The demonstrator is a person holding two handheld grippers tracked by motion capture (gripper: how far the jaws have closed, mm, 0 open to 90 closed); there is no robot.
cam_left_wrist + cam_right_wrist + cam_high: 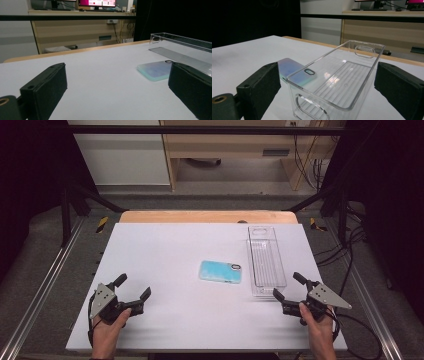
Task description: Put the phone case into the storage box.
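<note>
A: Phone [221,271] lies flat near mid-table, face down by the look of the camera ring on its back. Its long axis runs from nine to three o'clock in the high view, and the camera end points to three, toward the bin [265,261].

B: And the bin?

A: Clear, empty, upright, just beside the phone at its three o'clock. Its long axis runs twelve to six, so the two lie crosswise. In the right gripper view the phone's camera end sits close against the bin's long wall; I cannot tell whether they touch.

B: Why that layout, do you think?

A: My guess is that the phone is to go into the bin. The open top faces up, and the bin looks long enough to take it once the phone is turned to match.

B: Grippers?

A: Left gripper [131,292] rests at the phone's eight o'clock, well apart from it, jaws wide apart and holding nothing. In its own view the phone [157,70] shows between the jaws, so it seems aimed at it. Right gripper [289,288] sits at the bin's six o'clock, near its short end, jaws likewise spread and empty. In its view the bin [337,75] stands framed between them, perhaps to steady it.

B: So nothing is gripped?

A: Nothing. Both hands wait low at the table's near edge.
</note>
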